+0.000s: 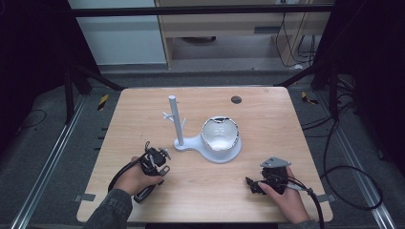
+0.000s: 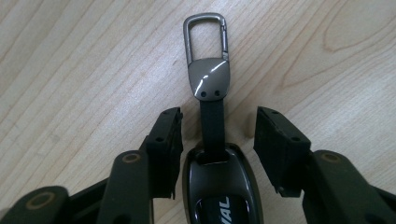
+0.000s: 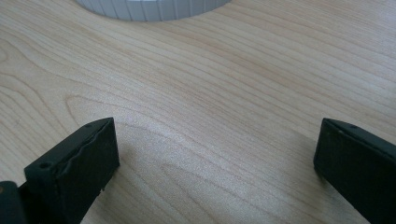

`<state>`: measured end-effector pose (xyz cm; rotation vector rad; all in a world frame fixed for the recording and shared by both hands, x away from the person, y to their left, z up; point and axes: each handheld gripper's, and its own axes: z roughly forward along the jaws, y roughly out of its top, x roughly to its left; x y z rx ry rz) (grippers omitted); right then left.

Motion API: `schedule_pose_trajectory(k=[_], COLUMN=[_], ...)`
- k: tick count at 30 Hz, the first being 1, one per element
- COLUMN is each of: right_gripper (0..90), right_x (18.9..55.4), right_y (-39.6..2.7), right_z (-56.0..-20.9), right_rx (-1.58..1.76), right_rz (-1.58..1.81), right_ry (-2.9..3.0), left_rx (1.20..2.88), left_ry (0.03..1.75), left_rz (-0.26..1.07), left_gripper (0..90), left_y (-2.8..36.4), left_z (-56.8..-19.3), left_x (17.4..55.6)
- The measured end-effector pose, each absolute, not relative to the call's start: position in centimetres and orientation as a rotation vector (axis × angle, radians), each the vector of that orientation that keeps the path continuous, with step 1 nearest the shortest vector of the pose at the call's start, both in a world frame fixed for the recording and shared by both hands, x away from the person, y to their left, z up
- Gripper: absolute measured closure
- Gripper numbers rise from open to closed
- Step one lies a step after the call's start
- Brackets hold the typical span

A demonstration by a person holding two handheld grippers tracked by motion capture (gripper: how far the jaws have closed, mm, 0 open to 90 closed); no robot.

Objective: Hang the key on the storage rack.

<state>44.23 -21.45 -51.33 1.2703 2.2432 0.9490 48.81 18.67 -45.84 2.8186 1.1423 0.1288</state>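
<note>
The key fob (image 2: 217, 184) lies flat on the counter (image 2: 84, 70) near its left front, between the left gripper (image 2: 217, 135) jaws, which stand apart, untouching. Right gripper (image 3: 215, 154) jaws gape wide over bare wood.

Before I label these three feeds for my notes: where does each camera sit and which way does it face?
High view: above the person's side, looking forward and down at the table; forearms, hands, left gripper, right gripper.
Left gripper view: on that gripper, along its jaws at the key fob.
Right gripper view: on that gripper, across wood toward the stand.
Shared: the stand, high and right views.
</note>
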Motion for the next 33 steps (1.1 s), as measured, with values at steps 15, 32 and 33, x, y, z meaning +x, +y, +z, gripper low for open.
schedule_pose_trajectory(k=[15, 32, 33], right_gripper=[0.5, 0.5, 0.5], right_x=[44.24, 44.24, 44.24], right_y=[-21.46, -21.46, -21.46], right_z=[-51.33, -51.33, -51.33], right_rx=[1.268, 1.268, 1.268], right_rz=[0.949, 0.949, 0.949], right_ry=[2.243, 2.243, 2.243], left_rx=[2.794, 2.792, 2.795], left_ry=[1.158, 1.161, 1.161], left_rz=[0.133, 0.136, 0.132], left_gripper=[65.1, 74.3, 74.6], left_y=[18.64, 18.58, 18.58], left_z=[-46.03, -46.26, -46.24], left_x=[49.16, 49.32, 49.31])
